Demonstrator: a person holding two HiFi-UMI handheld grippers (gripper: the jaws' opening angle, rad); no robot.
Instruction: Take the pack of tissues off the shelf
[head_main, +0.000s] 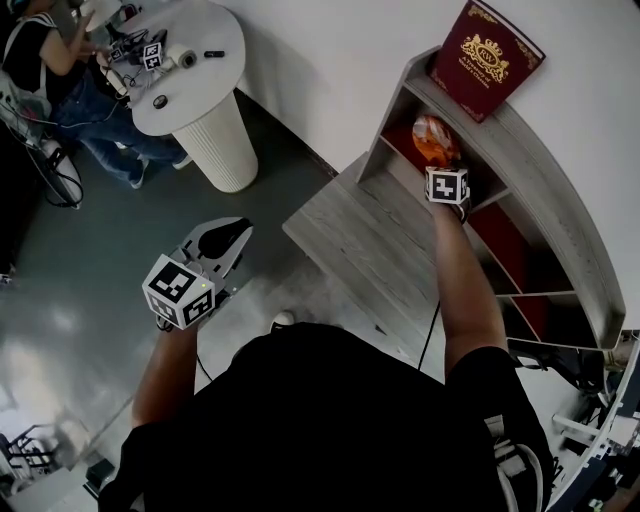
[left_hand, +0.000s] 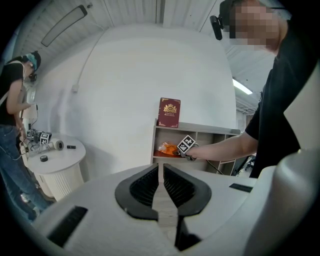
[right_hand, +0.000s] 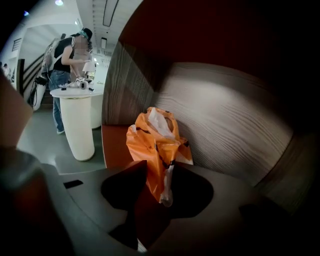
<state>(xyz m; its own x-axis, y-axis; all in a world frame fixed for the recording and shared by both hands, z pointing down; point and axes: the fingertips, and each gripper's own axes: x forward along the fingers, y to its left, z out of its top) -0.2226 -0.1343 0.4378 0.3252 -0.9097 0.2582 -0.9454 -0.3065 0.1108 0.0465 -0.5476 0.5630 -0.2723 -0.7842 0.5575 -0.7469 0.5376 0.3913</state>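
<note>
**A:** Where's the pack of tissues (right_hand: 155, 142)?

**B:** There's one orange pack, in the end compartment of the shelf (head_main: 545, 175), close to a wooden wall.

**A:** Is it held?

**B:** Yes. The right tongs (right_hand: 161, 176) reach into that compartment and are clamped on the pack's near end. I judge that's so it can be drawn straight out.

**A:** And the other pair?

**B:** The left tongs (left_hand: 161, 172) hang low, well apart from the shelf, jaws together on nothing. One pair looks enough for a light pack.

**A:** What else is there?

**B:** One red box (head_main: 487, 55) leans on top of the shelf. One round counter (head_main: 215, 75) stands well apart.
</note>
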